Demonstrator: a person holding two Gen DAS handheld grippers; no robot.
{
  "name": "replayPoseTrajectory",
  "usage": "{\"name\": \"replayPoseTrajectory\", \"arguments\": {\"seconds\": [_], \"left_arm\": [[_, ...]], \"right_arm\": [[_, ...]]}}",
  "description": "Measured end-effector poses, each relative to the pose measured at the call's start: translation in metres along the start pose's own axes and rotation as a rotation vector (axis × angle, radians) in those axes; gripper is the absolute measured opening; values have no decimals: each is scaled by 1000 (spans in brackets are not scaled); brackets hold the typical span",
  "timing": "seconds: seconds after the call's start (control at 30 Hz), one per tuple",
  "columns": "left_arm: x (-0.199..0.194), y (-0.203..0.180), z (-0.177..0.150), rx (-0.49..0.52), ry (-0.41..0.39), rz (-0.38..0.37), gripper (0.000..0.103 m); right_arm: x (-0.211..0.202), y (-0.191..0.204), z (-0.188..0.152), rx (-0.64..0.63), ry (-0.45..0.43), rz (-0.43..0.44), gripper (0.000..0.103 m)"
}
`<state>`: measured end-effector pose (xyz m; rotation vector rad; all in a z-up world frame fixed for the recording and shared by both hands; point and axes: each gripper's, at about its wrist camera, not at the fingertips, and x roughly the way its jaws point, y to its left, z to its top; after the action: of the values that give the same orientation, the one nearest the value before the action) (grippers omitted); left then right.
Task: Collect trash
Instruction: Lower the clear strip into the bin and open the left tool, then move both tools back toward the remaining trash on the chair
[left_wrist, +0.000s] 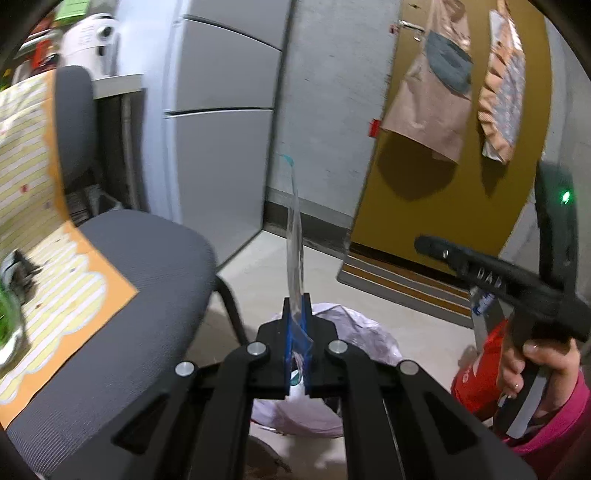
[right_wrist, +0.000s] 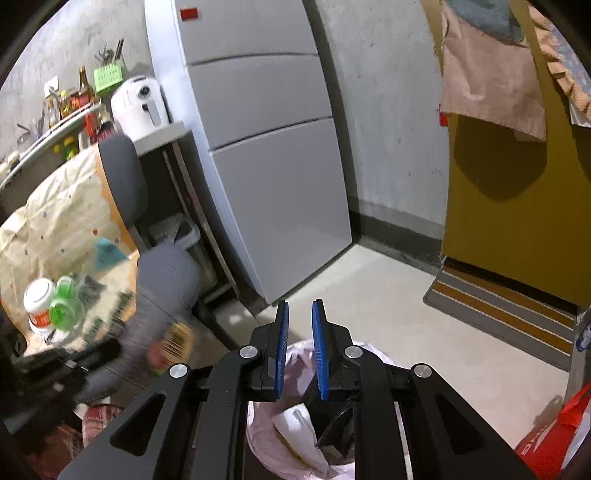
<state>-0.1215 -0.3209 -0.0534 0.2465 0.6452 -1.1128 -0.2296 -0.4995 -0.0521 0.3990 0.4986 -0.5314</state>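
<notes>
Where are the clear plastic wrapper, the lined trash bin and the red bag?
clear plastic wrapper (left_wrist: 294, 236), left wrist view, middle of the strip standing above the left gripper.
lined trash bin (right_wrist: 258, 439), right wrist view, pale liner at its left rim.
red bag (right_wrist: 557, 439), right wrist view, its front face.

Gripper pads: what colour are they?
Blue, clearest in the right wrist view on the open right gripper pads.

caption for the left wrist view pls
Left gripper pinches a clear plastic wrapper above the lined trash bin.
</notes>
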Motion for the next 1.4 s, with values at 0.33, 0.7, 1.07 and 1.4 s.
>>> {"name": "replayPoseTrajectory", "arguments": {"seconds": [0.33, 0.7, 1.07, 1.4], "left_arm": [[55, -35, 5, 72, 97, -118, 7], [45, -11, 5, 31, 67, 5, 59], [-50, 66, -17, -114, -14, 261, 59], [-133, 159, -46, -312, -48, 510, 60]], "right_arm": [[-5, -28, 8, 53, -35, -38, 16], [-5, -24, 7, 57, -31, -34, 20], [-2, 47, 10, -45, -8, 99, 20], [15, 164, 4, -268, 68, 293, 36]]}}
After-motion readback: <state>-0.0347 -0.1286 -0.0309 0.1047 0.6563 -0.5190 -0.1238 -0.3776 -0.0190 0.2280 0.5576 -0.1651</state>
